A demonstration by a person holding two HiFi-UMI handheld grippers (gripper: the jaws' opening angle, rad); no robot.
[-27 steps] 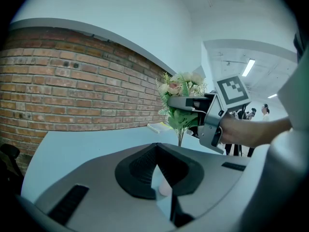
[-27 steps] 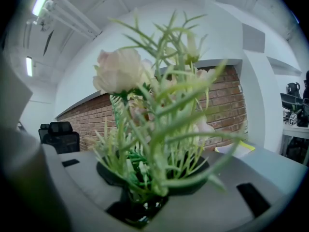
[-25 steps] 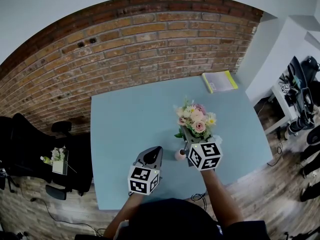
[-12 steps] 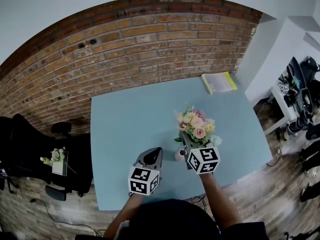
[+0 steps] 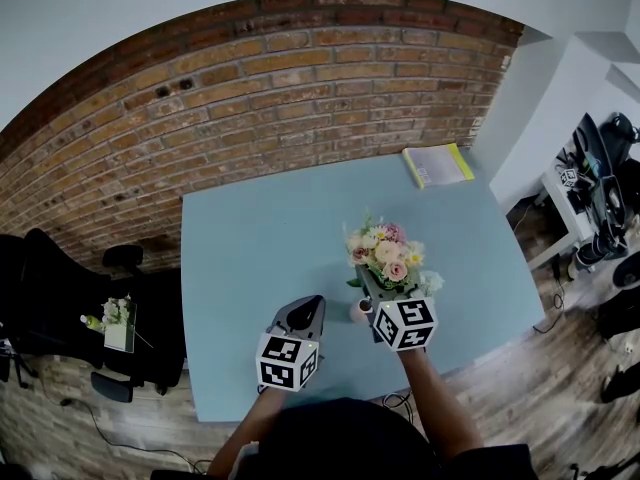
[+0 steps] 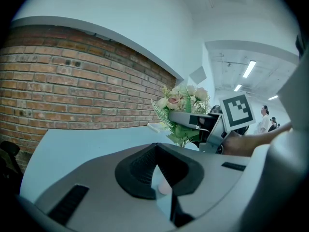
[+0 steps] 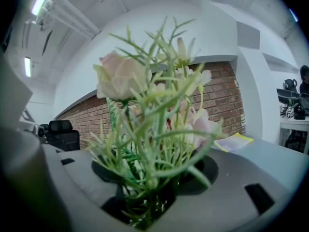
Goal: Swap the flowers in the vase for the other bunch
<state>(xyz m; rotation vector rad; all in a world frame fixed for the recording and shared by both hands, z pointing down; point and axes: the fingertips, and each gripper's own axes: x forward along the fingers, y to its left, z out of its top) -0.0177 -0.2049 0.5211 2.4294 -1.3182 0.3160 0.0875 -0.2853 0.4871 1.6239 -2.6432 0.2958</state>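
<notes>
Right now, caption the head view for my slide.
Right gripper, jaws just opening with stems of the bouquet between them, beside a pink vase on the blue table.

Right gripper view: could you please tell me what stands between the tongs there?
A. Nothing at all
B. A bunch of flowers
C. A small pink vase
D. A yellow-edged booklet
B: the stems of the bunch of flowers stand between the tongs of the right gripper. The tongs have just been opening, and there is dark space on either side of the stems.
</notes>
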